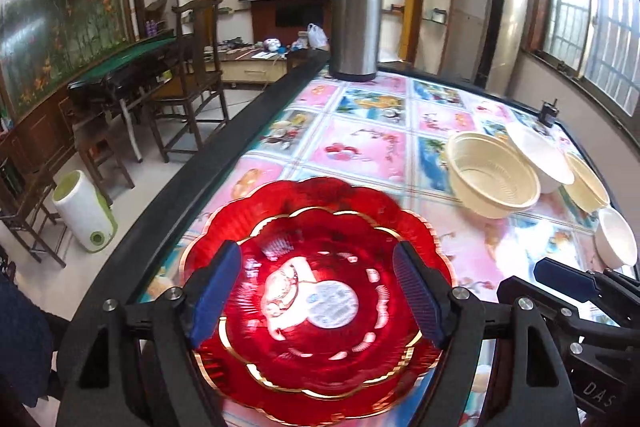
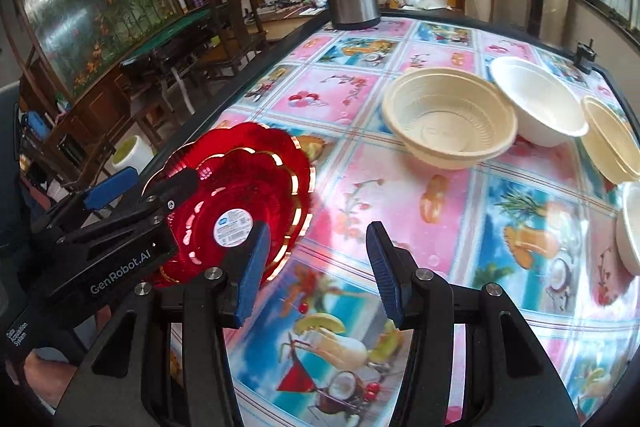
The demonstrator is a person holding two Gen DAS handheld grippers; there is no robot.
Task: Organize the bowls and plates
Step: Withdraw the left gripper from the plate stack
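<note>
A stack of red scalloped plates with gold trim (image 1: 316, 287) lies at the near left edge of the table; it also shows in the right wrist view (image 2: 244, 195). My left gripper (image 1: 316, 291) is open just above it, one finger on each side, and it shows in the right wrist view (image 2: 140, 187). My right gripper (image 2: 318, 267) is open and empty over the tablecloth, right of the plates. Cream bowls (image 2: 448, 119) and white bowls (image 2: 536, 99) sit at the far right; a cream bowl (image 1: 492, 175) also shows in the left wrist view.
A steel thermos (image 1: 356, 19) stands at the far edge of the table (image 2: 360, 155), which has a colourful fruit-print cloth and a black rim. More bowls (image 2: 612, 139) sit at the right edge. A small black object (image 2: 585, 55) stands at the far right corner.
</note>
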